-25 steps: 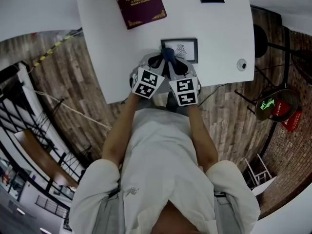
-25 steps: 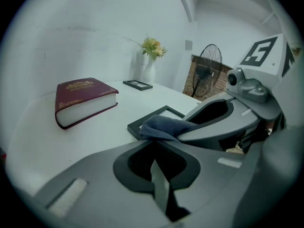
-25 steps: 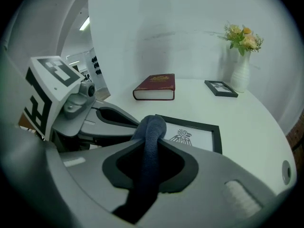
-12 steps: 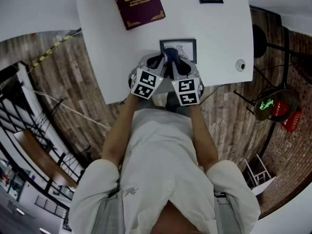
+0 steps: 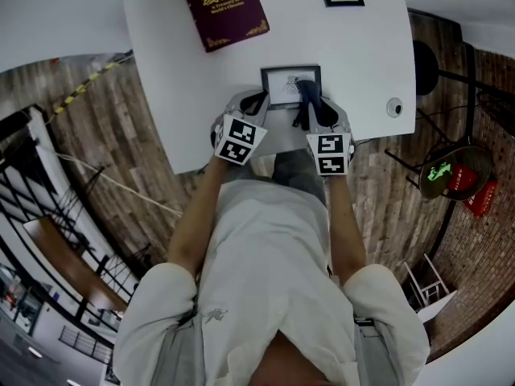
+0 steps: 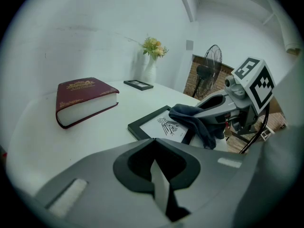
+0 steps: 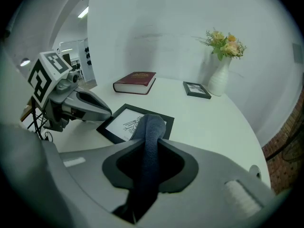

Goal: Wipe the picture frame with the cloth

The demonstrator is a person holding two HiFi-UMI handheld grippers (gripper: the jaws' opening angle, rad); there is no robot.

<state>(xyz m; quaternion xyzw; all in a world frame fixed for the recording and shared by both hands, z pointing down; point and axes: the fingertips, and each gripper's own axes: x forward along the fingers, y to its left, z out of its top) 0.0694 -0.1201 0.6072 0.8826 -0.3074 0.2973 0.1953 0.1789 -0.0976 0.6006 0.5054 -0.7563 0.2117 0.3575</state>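
From above, the picture frame [image 5: 290,85] lay flat near the front edge of the white table [image 5: 185,79]. Along the left gripper [image 6: 153,150], its 2 jaws were pressed together on nothing, just short of the frame. Along the right gripper [image 7: 148,141], the jaws pinched the dark cloth [image 7: 151,123], which draped onto the frame's right part.

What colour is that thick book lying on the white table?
The book is dark red with gold print on its cover, clearest in the left gripper view.
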